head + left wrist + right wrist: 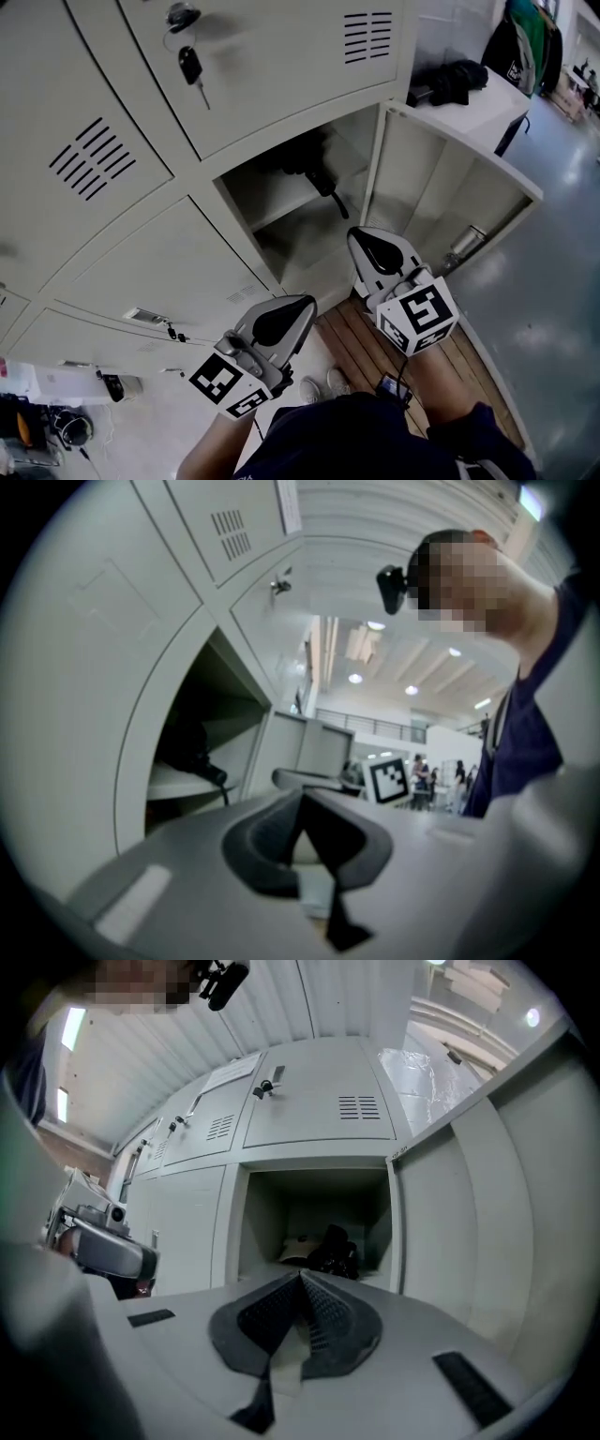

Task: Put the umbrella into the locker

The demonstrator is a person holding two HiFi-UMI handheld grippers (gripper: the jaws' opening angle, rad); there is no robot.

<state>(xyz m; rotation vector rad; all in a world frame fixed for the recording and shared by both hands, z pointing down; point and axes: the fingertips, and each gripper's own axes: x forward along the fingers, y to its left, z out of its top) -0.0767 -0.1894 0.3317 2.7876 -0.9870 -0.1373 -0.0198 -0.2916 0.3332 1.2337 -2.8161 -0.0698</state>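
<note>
1. Jaws of left gripper (295,309) and right gripper (367,242) point at the open locker (309,236), its door (450,187) swung wide for access
2. Black umbrella (305,155) lies on the shelf (281,202) inside, apparently already stowed
3. Both pairs of jaws are closed together and empty, with nothing left to carry

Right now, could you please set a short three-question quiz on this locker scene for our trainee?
1. True or false: the black folded umbrella lies on the shelf inside the open cream metal locker.
2. What hangs from the lock of the closed locker door above the open one? A) a black-headed key B) a brass padlock C) a paper tag
3. What do the fingers of the right gripper hold?

Key: 1 true; 2 A; 3 nothing, the fingers are shut together and empty.
</note>
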